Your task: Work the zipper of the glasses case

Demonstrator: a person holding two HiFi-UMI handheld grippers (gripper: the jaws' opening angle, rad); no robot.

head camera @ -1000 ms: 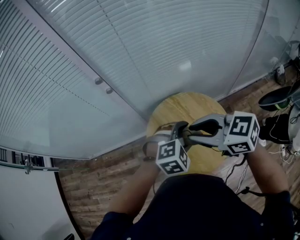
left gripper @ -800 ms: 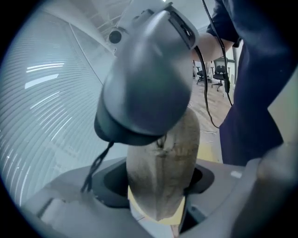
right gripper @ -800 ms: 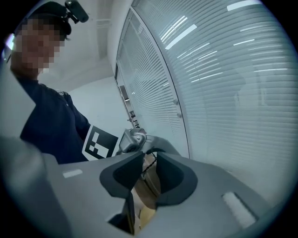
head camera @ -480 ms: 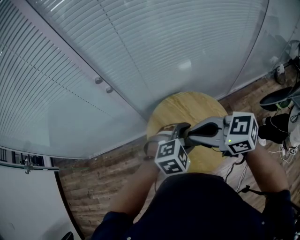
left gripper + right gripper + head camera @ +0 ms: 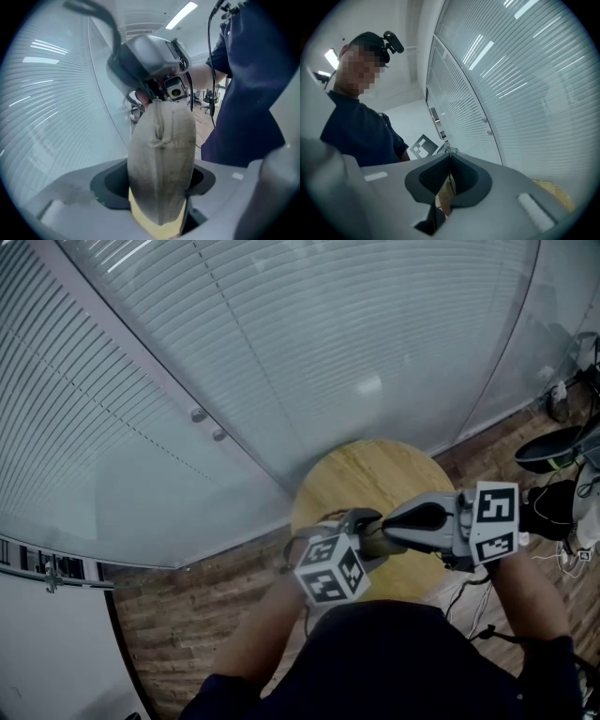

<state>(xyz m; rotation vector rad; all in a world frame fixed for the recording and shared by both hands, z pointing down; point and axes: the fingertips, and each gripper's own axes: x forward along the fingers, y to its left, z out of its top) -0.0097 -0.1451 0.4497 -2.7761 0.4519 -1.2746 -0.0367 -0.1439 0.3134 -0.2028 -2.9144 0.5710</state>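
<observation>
The glasses case, a beige-grey fabric pouch, stands on end between the jaws of my left gripper, which is shut on its lower part. The zipper seam runs up the case's middle. At the case's far end my right gripper is shut on the small metal zipper pull. In the head view both grippers meet above the round wooden table, the left gripper from the left and the right gripper from the right. The case is mostly hidden between them.
A curved glass wall with blinds rises behind the table. On the wooden floor at the right lie cables and a dark bowl-shaped object. The person's dark sleeves and torso fill the bottom of the head view.
The right gripper's jaws stood slightly apart a second ago and are now closed at the case's end. Both grippers have shifted a little; the left marker cube sits lower and further left.
</observation>
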